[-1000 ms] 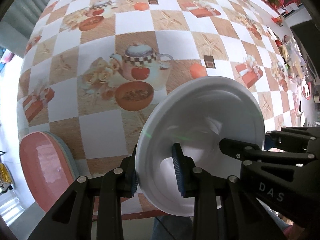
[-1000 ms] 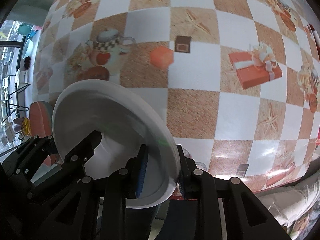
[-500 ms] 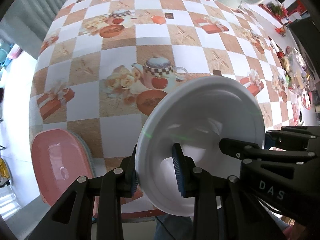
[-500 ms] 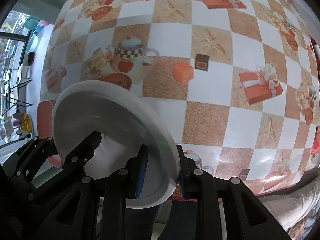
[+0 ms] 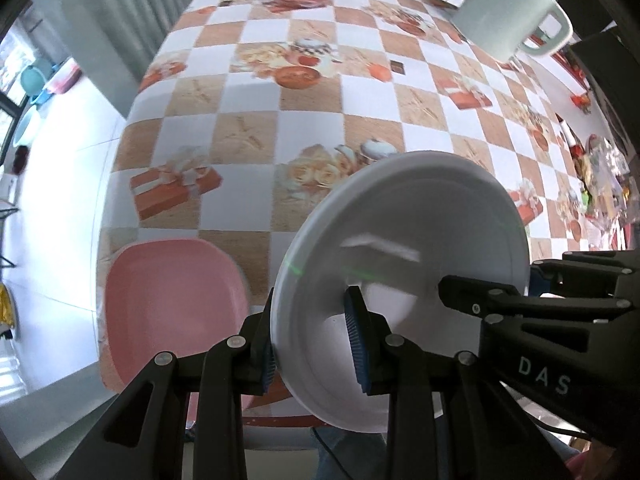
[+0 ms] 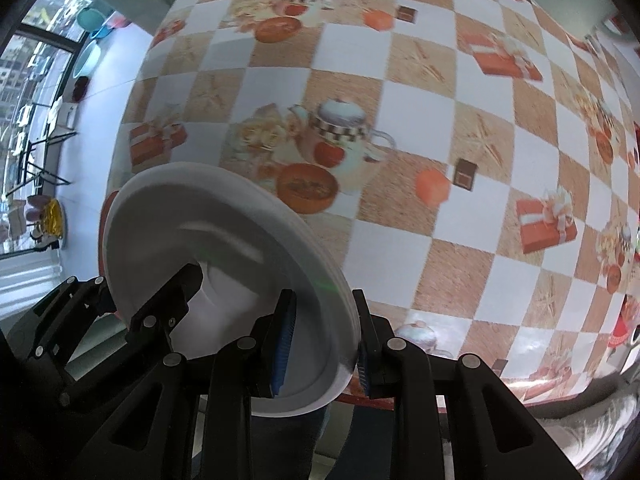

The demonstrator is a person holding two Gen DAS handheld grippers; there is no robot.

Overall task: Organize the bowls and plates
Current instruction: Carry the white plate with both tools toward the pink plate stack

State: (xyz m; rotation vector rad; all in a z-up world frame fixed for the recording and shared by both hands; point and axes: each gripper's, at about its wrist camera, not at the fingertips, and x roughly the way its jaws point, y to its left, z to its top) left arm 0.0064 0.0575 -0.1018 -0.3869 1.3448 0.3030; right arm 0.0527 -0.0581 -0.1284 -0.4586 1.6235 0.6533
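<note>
- The left wrist view looks steeply down from above the left gripper (image 5: 314, 344), out over the checkered surface (image 5: 304, 136) toward its far end.
- The right wrist view looks almost straight down past the right gripper (image 6: 320, 348), close above the surface (image 6: 460, 240).
- Both share the white plate (image 5: 404, 248) (image 6: 208, 232) up close, each seeing the other gripper across it, and the teapot print.
</note>
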